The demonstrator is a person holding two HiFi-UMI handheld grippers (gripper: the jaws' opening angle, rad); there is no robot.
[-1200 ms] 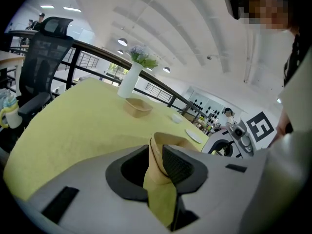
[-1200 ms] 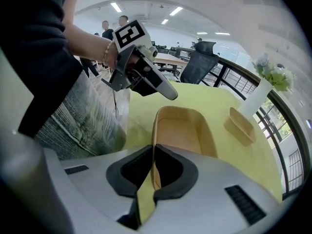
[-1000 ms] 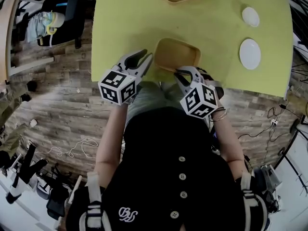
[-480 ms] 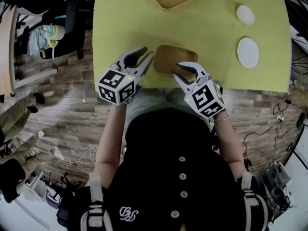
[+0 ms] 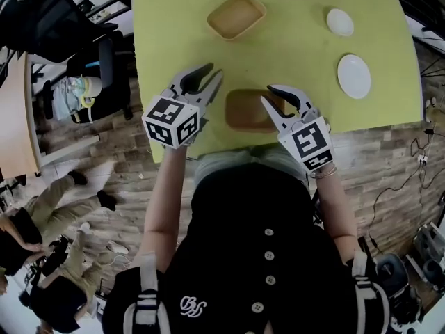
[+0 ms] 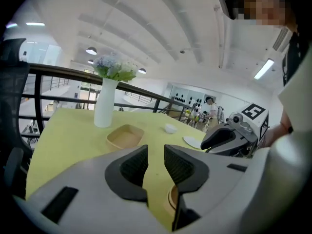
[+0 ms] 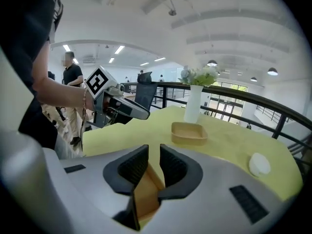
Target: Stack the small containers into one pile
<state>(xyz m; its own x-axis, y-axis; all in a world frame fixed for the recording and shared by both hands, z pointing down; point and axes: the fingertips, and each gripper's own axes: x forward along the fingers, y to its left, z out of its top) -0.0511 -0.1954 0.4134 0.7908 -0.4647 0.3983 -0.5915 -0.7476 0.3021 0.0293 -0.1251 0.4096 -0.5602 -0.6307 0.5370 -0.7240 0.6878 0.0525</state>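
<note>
L gripper (image 5: 215,70): jaws a narrow gap apart, just been opening, nothing btwn them, only table (image 5: 174,33) shows through. R gripper (image 5: 268,94): narrow gap too, just been closing, pads not pressing. The near container (image 5: 247,113) has its rim low in R's gap and lies just right of L's tips. 2nd container (image 5: 236,16) sits well ahead of both.

Tan containers (image 5: 236,16), white plates (image 5: 354,76), yellow-green table (image 5: 299,61), black-and-white square-patterned marker cubes (image 5: 172,122), grey-brown wood-grain floor (image 5: 389,158)
</note>
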